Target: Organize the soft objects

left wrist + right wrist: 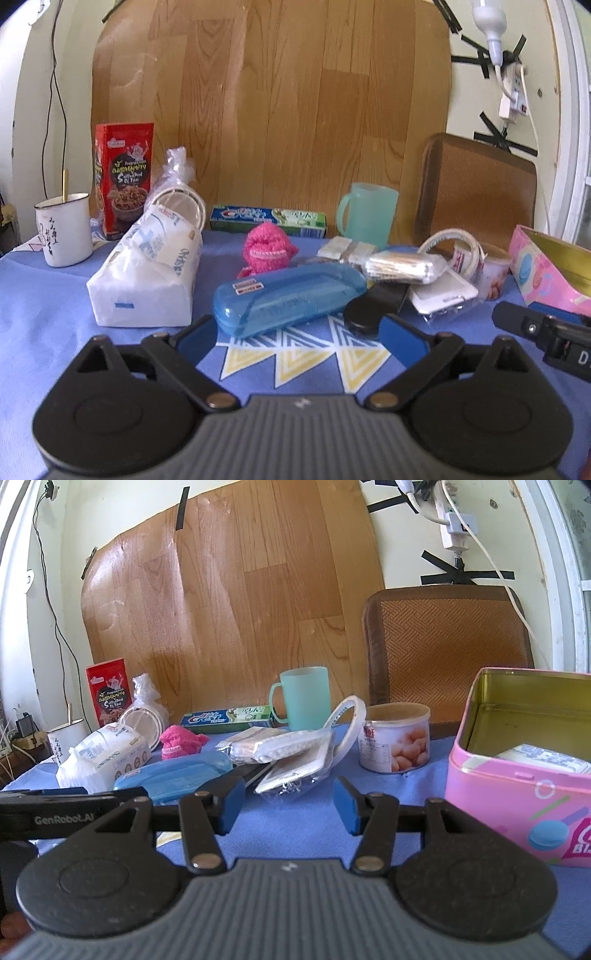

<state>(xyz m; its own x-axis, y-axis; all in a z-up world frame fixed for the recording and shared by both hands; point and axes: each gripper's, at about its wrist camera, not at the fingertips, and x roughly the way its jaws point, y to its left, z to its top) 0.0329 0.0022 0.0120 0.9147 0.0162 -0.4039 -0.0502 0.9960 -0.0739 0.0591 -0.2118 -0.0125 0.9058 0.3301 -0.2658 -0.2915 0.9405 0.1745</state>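
A white tissue pack lies on the blue tablecloth at left; it also shows in the right wrist view. A pink knitted piece sits behind a blue plastic case; the pink piece also shows in the right wrist view. A pink tin stands open at right with a white pack inside. My left gripper is open and empty just before the blue case. My right gripper is open and empty, left of the tin.
A white enamel mug, a red snack box, a toothpaste box and a teal cup line the back. Cotton swabs, a white device and a can crowd the middle. A woven mat leans on the wall.
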